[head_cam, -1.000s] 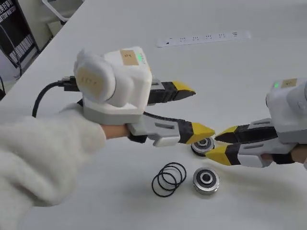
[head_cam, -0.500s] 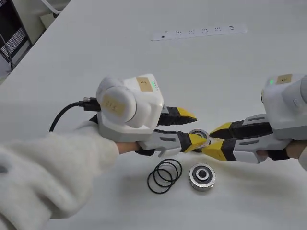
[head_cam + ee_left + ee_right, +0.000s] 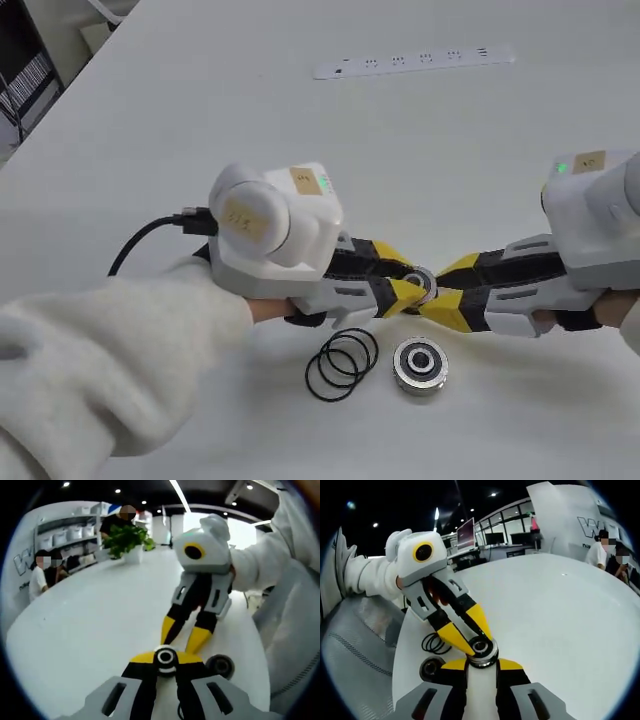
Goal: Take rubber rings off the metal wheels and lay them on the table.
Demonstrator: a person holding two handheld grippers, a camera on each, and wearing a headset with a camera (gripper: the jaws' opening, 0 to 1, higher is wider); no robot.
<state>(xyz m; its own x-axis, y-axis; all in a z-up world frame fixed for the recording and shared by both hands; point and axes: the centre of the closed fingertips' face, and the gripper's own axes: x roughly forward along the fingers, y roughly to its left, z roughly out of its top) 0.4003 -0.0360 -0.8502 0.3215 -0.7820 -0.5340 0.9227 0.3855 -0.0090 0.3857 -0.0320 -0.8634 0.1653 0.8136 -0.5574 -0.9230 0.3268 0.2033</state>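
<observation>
Left gripper [image 3: 403, 273] and right gripper [image 3: 435, 290]: white shells, grey jaw bases, black jaws with yellow tips, a tan label and green light on each. Held wheel [image 3: 420, 283] silver with black centre; loose wheel [image 3: 419, 364] the same. Rubber rings [image 3: 341, 362] black. Tabletop [image 3: 250, 110] plain white. Power strip [image 3: 415, 62] white. Cable [image 3: 150, 238] black. Sleeve [image 3: 100, 360] fluffy white.

Table [image 3: 200, 100]: white, wide.
Rings [image 3: 341, 362]: three, black, flat, overlapping.
Wheel [image 3: 419, 364]: metal, flat, just right of rings.
Power strip [image 3: 415, 62]: white, far side.
</observation>
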